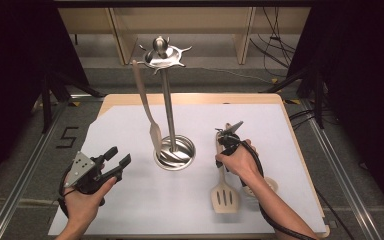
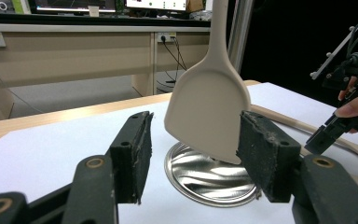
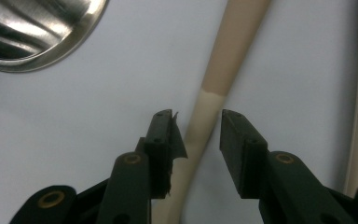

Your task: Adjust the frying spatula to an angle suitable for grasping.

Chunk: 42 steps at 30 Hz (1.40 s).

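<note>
Jaws of right hand-held gripper (image 3: 196, 135) straddle spatula handle (image 3: 205, 116), untouched.

A desk (image 1: 130, 107) covered by a white sheet (image 1: 130, 200) carries a steel utensil stand (image 1: 168, 100) at centre, its round base (image 1: 175, 153) resting on the sheet. A solid beige spatula (image 1: 147, 107) hangs from the stand's top ring, blade near the base. The left hand-held gripper (image 1: 118, 159), jaws apart, hovers left of the base. The right hand-held gripper (image 1: 226, 137) points down over the handle of a slotted spatula (image 1: 224, 192) lying flat on the sheet right of the stand. A second utensil (image 1: 270, 186) lies partly hidden under the right forearm.
</note>
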{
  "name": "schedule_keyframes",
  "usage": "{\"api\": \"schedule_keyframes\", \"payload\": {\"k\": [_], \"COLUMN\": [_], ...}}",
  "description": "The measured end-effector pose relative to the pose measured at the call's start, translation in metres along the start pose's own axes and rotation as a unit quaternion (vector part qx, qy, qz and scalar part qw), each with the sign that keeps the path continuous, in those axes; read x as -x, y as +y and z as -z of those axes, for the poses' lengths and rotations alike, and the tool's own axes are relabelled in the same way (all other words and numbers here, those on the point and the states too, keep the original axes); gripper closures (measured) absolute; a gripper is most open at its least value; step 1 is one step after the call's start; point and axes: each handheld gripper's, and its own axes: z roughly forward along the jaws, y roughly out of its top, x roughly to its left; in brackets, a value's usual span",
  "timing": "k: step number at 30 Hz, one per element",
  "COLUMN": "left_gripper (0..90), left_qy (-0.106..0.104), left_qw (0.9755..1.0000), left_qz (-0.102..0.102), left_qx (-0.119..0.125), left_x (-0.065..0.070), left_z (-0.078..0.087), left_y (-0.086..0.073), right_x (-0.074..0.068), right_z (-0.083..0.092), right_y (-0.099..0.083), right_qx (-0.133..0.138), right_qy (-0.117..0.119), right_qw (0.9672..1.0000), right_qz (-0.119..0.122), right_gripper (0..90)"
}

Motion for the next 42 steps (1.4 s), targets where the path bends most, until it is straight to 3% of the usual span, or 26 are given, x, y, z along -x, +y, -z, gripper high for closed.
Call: {"api": "schedule_keyframes", "payload": {"k": [1, 3, 11, 12, 13, 14, 15, 16, 17, 18, 19, 20, 22, 23, 27, 28, 29, 30, 32, 33, 34, 35, 36, 37, 39, 42], "left_gripper": [43.7, 43.7, 43.6, 43.6, 43.6, 43.6, 43.6, 43.6, 43.6, 43.6, 43.6, 43.6, 43.5, 43.5, 43.5, 43.5, 43.5, 43.5, 43.5, 43.5, 43.5, 43.5, 43.5, 43.5, 43.5, 43.5], "left_qy": [0.0, 0.0, -0.001, -0.001, -0.001, -0.001, -0.001, -0.001, -0.001, -0.001, -0.002, -0.002, -0.003, -0.003, -0.003, -0.003, -0.003, -0.004, -0.004, -0.004, -0.004, -0.004, -0.004, -0.004, -0.003, -0.004], "left_qw": [1.0, 1.0, 1.0, 1.0, 1.0, 1.0, 1.0, 1.0, 1.0, 1.0, 1.0, 1.0, 1.0, 1.0, 1.0, 1.0, 1.0, 1.0, 1.0, 1.0, 1.0, 1.0, 1.0, 1.0, 1.0, 1.0], "left_qz": [0.0, 0.0, 0.0, 0.001, 0.0, 0.0, -0.001, -0.001, -0.001, -0.001, -0.001, 0.0, -0.001, -0.001, -0.001, -0.001, -0.001, -0.001, -0.001, -0.001, -0.001, -0.001, -0.001, -0.002, -0.002, -0.001], "left_qx": [0.0, 0.0, -0.001, 0.0, 0.0, 0.0, -0.001, -0.001, -0.002, -0.002, -0.002, -0.002, -0.002, -0.002, -0.003, -0.003, -0.003, -0.003, -0.003, -0.003, -0.003, -0.003, -0.004, -0.004, -0.004, -0.004], "left_x": [0.0, 0.0, 0.0, 0.0, 0.0, 0.0, 0.0, 0.0, 0.0, 0.0, 0.0, 0.0, 0.0, 0.0, 0.0, 0.0, 0.0, 0.0, 0.0, 0.0, 0.0, 0.0, 0.0, 0.0, 0.0, 0.0], "left_z": [0.0, 0.0, 0.0, 0.0, 0.0, 0.0, 0.0, 0.0, 0.0, 0.0, 0.0, 0.0, 0.0, 0.0, 0.0, 0.0, 0.0, 0.0, 0.0, 0.0, 0.0, 0.0, 0.0, 0.0, 0.0, 0.0], "left_y": [0.0, 0.0, 0.0, -0.001, 0.0, -0.001, -0.001, -0.001, -0.001, -0.001, -0.001, -0.001, -0.001, -0.001, -0.001, -0.001, -0.001, -0.001, -0.001, -0.001, -0.001, -0.001, -0.001, -0.001, -0.002, -0.002], "right_x": [-0.003, -0.002, -0.002, -0.004, -0.001, -0.003, -0.003, 0.0, 0.0, -0.001, 0.002, -0.002, -0.003, -0.003, -0.005, -0.006, -0.008, -0.006, -0.009, -0.009, -0.008, -0.006, -0.009, -0.01, -0.011, -0.014], "right_z": [0.0, -0.003, -0.005, -0.006, -0.007, -0.008, -0.007, -0.008, -0.009, -0.01, -0.011, -0.01, -0.01, -0.009, -0.01, -0.01, -0.01, -0.01, -0.011, -0.012, -0.011, -0.012, -0.011, -0.012, -0.013, -0.013], "right_y": [0.0, 0.0, 0.002, 0.002, 0.002, 0.002, 0.002, 0.002, 0.002, 0.002, 0.003, 0.003, 0.004, 0.005, 0.007, 0.007, 0.008, 0.009, 0.009, 0.009, 0.01, 0.01, 0.011, 0.011, 0.01, 0.011], "right_qx": [-0.013, -0.007, -0.025, -0.028, -0.022, -0.024, -0.034, -0.04, -0.04, -0.033, -0.023, -0.036, -0.041, -0.052, -0.058, -0.049, -0.058, -0.062, -0.056, -0.052, -0.066, -0.064, -0.069, -0.068, -0.061, -0.064], "right_qy": [0.007, 0.006, 0.004, 0.005, -0.001, 0.0, 0.001, 0.019, 0.016, -0.008, -0.006, -0.011, -0.01, 0.009, 0.001, -0.027, -0.02, -0.005, -0.029, -0.029, -0.026, -0.023, -0.025, -0.018, -0.018, -0.029], "right_qw": [0.9996, 0.9998, 0.9996, 0.9992, 0.9997, 0.9995, 0.9992, 0.9989, 0.999, 0.9994, 0.9996, 0.9992, 0.999, 0.9984, 0.9982, 0.9984, 0.9979, 0.9979, 0.9978, 0.998, 0.9972, 0.9977, 0.9968, 0.9971, 0.9979, 0.9974], "right_qz": [-0.022, -0.02, -0.014, -0.028, -0.006, -0.021, -0.023, -0.013, -0.014, -0.01, 0.017, -0.011, -0.012, -0.021, -0.016, -0.007, -0.019, -0.014, -0.02, -0.022, -0.025, -0.009, -0.03, -0.03, -0.016, -0.014], "right_gripper": [65.1, 65.1, 65.0, 65.0, 65.0, 64.9, 65.0, 65.0, 65.1, 65.3, 65.3, 65.6, 66.3, 66.5, 69.7, 69.9, 70.0, 70.2, 70.8, 71.4, 72.5, 73.9, 75.4, 77.3, 77.6, 77.5]}}
